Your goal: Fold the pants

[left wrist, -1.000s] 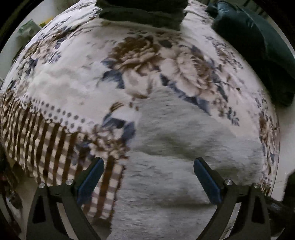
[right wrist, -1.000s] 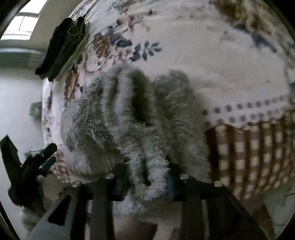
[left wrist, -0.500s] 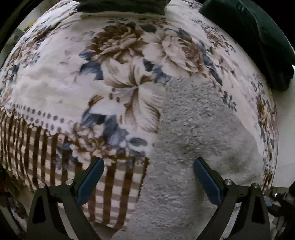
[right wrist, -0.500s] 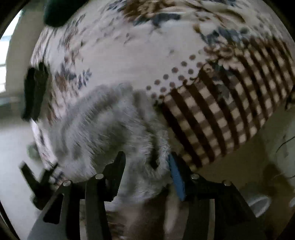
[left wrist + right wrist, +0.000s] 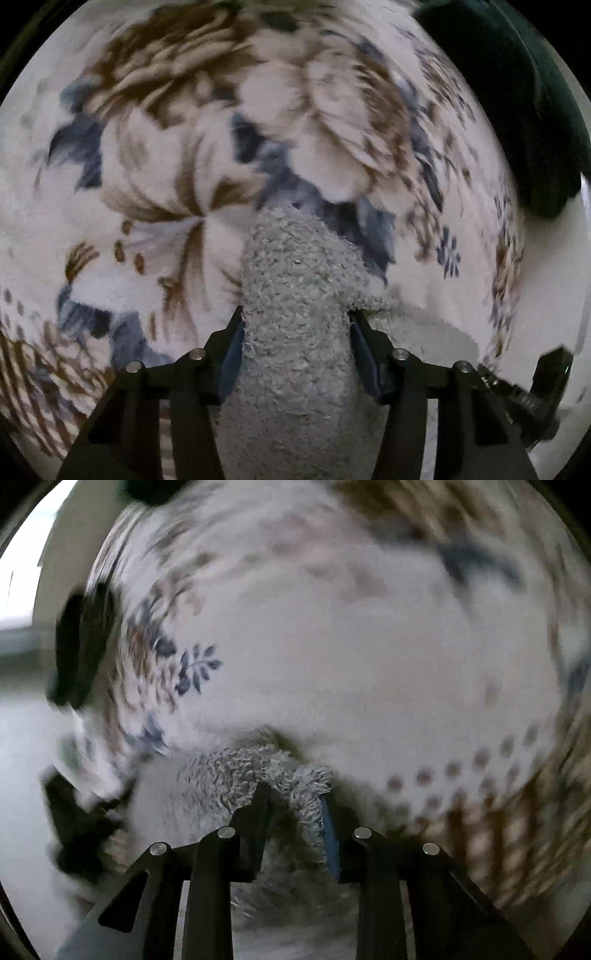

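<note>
Gripping a thick bunch of fuzzy grey pants [image 5: 295, 302], the left gripper [image 5: 295, 332] has both jaws pressed into the fabric in the left wrist view; blue pads sit tight vs. the bundle's two sides. Cloth fills the whole gap btwn the jaws, bulges fwd past the tips as a rounded hump, and runs back down toward the camera. More grey fabric spreads flat to the right of the right-hand jaw, lying on the floral blanket [image 5: 177, 177]. Blanket has brown/blue flowers, brown stripes at lower left. Dark green cloth [image 5: 517, 92] lies at upper right edge of the blanket, well apart from the pants. A black piece of the other tool shows at lower right, blurred.

Right wrist view: heavy motion blur. Right gripper [image 5: 295, 797] is clamped on a narrow ridge of the pants [image 5: 236, 771]; fabric is pinched btwn the jaws w/ a tuft poking above the tips, rest trailing left and down under the gripper. Floral blanket [image 5: 369, 646] behind. Dark shape [image 5: 81, 642] at left edge, too blurred to ID.
</note>
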The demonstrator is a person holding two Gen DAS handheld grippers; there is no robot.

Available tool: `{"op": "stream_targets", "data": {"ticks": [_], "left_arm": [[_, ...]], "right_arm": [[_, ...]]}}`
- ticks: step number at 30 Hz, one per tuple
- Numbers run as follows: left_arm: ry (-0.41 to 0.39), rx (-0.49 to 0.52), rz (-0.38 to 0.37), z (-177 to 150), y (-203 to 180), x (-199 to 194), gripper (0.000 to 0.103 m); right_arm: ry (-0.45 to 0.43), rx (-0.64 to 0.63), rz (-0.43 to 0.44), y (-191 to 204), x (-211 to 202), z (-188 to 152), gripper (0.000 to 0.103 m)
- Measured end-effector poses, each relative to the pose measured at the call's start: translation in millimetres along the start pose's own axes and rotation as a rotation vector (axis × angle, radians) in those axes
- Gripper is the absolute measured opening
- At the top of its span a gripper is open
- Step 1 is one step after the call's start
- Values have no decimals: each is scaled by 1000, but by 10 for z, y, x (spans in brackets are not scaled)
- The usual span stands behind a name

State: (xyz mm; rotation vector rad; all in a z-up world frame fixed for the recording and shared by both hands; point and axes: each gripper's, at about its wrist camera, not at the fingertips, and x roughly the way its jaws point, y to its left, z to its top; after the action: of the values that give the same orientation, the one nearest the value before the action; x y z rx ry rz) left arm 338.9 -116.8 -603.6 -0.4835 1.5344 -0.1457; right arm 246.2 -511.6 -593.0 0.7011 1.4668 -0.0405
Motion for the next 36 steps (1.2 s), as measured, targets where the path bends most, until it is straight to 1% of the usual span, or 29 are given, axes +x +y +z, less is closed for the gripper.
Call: {"op": "stream_targets", "data": {"ticks": [1, 2, 3, 4, 5, 7, 8, 9, 10, 11, 13, 14, 15, 16, 17, 18, 20, 22, 23, 24, 25, 26, 27, 28, 30, 31, 32, 34, 36], "left_arm": [[2, -31, -12, 11, 72, 7, 50], [1, -50, -25, 15, 119, 8, 51], [4, -72, -48, 10, 166, 2, 52], [10, -90, -64, -6, 189, -18, 54], [11, -97, -68, -22, 185, -47, 59], [1, -89, -80, -65, 133, -146, 61], [-10, -67, -71, -92, 85, -197, 62], [-23, -42, -55, -112, 46, -236, 62], [-34, -6, -37, -142, -14, -251, 62], [-36, 13, -22, -152, -42, -239, 62], [-36, 25, -7, -175, -57, -197, 62], [-33, 22, -7, -175, -40, -180, 62], [-33, 19, -4, -168, -33, -163, 62], [-33, 18, -3, -153, -19, -147, 64], [-31, 19, -4, -144, -18, -126, 64], [-26, 20, -7, -135, -5, -108, 64], [-18, 21, -18, -148, 4, -87, 65], [-15, 40, -10, -163, -20, -76, 66], [-18, 45, -2, -170, -44, -77, 66], [-22, 50, 1, -174, -55, -90, 66], [-23, 52, -1, -178, -58, -106, 66], [-23, 51, -2, -179, -65, -119, 66], [-23, 47, -8, -180, -68, -147, 66], [-24, 41, -16, -181, -69, -177, 68], [-42, 24, -13, -182, -56, -231, 81], [-64, 19, -30, -183, -49, -276, 90], [-75, 22, -39, -179, -52, -292, 93], [-79, 34, -45, -158, -65, -285, 94], [-62, 45, -41, -138, -66, -222, 94]], "right_arm": [[-10, 23, -22, -32, 1, 21, 14], [-17, 54, -69, -117, 27, 58, 7], [-10, 98, -70, -234, 59, 91, 7], [9, 144, -33, -338, 38, 82, 7], [25, 195, 31, -420, 10, 85, 8], [23, 255, 123, -537, -157, -15, 11], [2, 273, 130, -586, -303, -121, 16], [-11, 285, 132, -620, -415, -216, 42], [-25, 304, 138, -655, -523, -360, 75], [-31, 329, 138, -690, -606, -546, 85], [39, 374, 156, -726, -520, -866, 87], [78, 405, 188, -755, -421, -988, 87], [101, 443, 229, -788, -297, -1120, 84], [108, 460, 243, -831, -266, -1225, 60], [115, 490, 233, -862, -180, -1336, 31], [112, 517, 230, -903, -138, -1415, 10], [85, 568, 175, -1032, -111, -1550, 10], [118, 581, 164, -1079, -22, -1585, 10], [149, 552, 164, -1043, 12, -1559, 11], [166, 504, 152, -979, -10, -1499, 14], [162, 478, 135, -931, -46, -1461, 23], [136, 444, 112, -882, -171, -1389, 29], [91, 426, 113, -849, -322, -1316, 41], [60, 420, 115, -843, -424, -1257, 61], [-44, 366, 108, -752, -666, -1040, 82], [-61, 324, 109, -707, -693, -919, 82], [-61, 292, 114, -652, -670, -785, 82], [-44, 218, 132, -557, -502, -469, 82], [3, 174, 168, -500, -258, -194, 82]]}}
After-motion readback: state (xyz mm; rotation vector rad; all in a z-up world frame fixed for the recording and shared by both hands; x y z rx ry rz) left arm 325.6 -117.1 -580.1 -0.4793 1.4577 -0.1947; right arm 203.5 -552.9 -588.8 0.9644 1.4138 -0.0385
